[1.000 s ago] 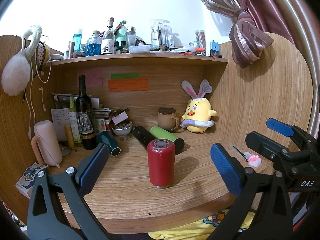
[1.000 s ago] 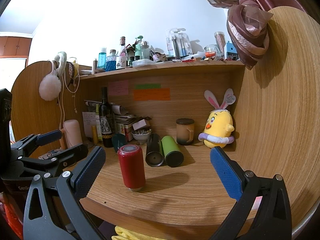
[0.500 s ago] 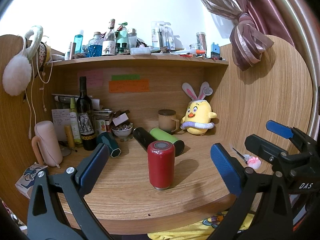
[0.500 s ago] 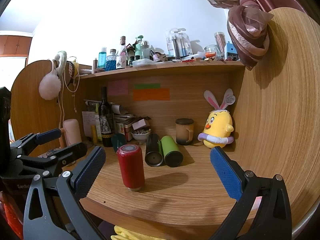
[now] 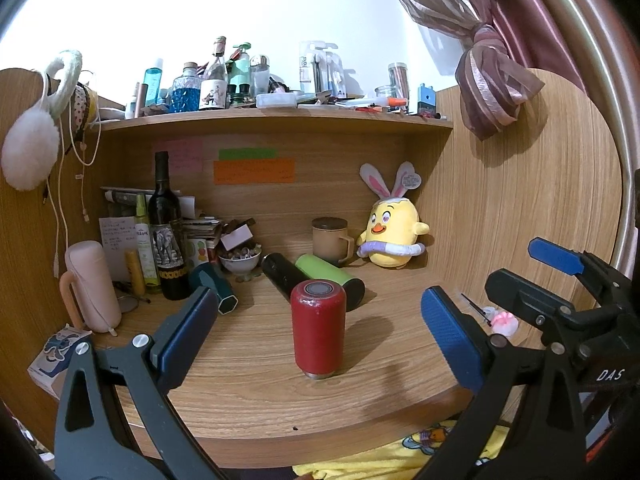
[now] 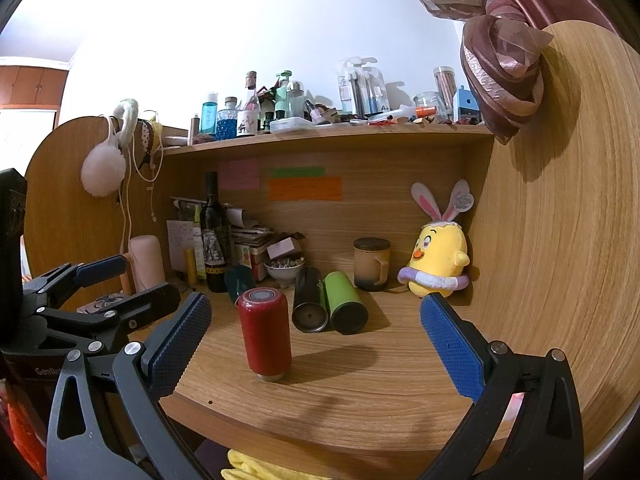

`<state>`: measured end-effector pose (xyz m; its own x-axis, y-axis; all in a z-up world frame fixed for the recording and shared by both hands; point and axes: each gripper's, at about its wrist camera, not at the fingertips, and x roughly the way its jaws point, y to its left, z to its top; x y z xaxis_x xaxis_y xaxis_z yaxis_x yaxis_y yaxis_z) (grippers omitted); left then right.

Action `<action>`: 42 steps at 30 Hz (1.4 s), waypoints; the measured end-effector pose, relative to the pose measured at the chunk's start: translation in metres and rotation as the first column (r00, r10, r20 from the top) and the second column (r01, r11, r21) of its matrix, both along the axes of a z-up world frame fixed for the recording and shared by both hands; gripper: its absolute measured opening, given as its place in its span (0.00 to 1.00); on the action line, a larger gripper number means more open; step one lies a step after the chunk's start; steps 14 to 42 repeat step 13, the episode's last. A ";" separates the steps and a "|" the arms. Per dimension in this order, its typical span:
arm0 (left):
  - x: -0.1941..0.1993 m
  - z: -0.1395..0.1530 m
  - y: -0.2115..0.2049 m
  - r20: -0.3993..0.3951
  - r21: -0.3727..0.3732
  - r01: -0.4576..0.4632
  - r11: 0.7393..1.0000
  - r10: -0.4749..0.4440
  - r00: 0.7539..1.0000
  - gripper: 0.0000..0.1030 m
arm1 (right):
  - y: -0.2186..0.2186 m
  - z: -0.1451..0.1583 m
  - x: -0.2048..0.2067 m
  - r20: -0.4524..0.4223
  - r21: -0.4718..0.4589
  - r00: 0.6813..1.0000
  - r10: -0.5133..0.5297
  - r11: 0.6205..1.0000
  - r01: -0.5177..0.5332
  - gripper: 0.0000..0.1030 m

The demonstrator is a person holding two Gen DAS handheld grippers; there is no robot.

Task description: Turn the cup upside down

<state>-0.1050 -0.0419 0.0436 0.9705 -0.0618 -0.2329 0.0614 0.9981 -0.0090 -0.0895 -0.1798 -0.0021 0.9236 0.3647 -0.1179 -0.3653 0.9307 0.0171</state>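
A red cylindrical cup [image 5: 318, 328] stands on end on the wooden desk [image 5: 256, 400], its metal rim down and a grey disc on top. It also shows in the right wrist view [image 6: 265, 337]. My left gripper [image 5: 320, 332] is open and empty, its blue pads either side of the cup but nearer the camera. My right gripper [image 6: 316, 340] is open and empty, with the cup just inside its left pad and further back. The right gripper also shows at the right of the left wrist view [image 5: 560, 280].
A black tumbler [image 5: 280, 274] and a green tumbler [image 5: 330, 280] lie behind the red cup. A teal cup [image 5: 214, 292], wine bottle [image 5: 166, 232], pink flask [image 5: 92, 284], brown mug [image 5: 330, 240] and yellow plush [image 5: 390, 234] stand at the back. A cluttered shelf [image 5: 280, 114] is overhead.
Both grippers have drifted very slightly; the view has shifted a little. The red cup has not moved.
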 end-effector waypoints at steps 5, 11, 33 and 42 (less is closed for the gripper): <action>0.001 -0.001 0.001 -0.003 0.000 -0.001 1.000 0.001 1.000 1.00 | -0.001 0.000 0.000 0.000 0.001 1.000 0.002 1.000 -0.002 1.00; 0.003 -0.004 0.006 -0.012 -0.009 0.000 1.000 -0.001 1.000 1.00 | -0.002 0.001 0.001 -0.001 0.003 1.000 0.003 1.000 -0.003 1.00; 0.003 -0.005 0.007 -0.014 -0.012 -0.003 1.000 0.002 1.000 1.00 | -0.002 0.001 0.000 -0.001 0.003 1.000 0.002 1.000 -0.002 1.00; 0.003 -0.005 0.007 -0.014 -0.012 -0.003 1.000 0.002 1.000 1.00 | -0.002 0.001 0.000 -0.001 0.003 1.000 0.002 1.000 -0.002 1.00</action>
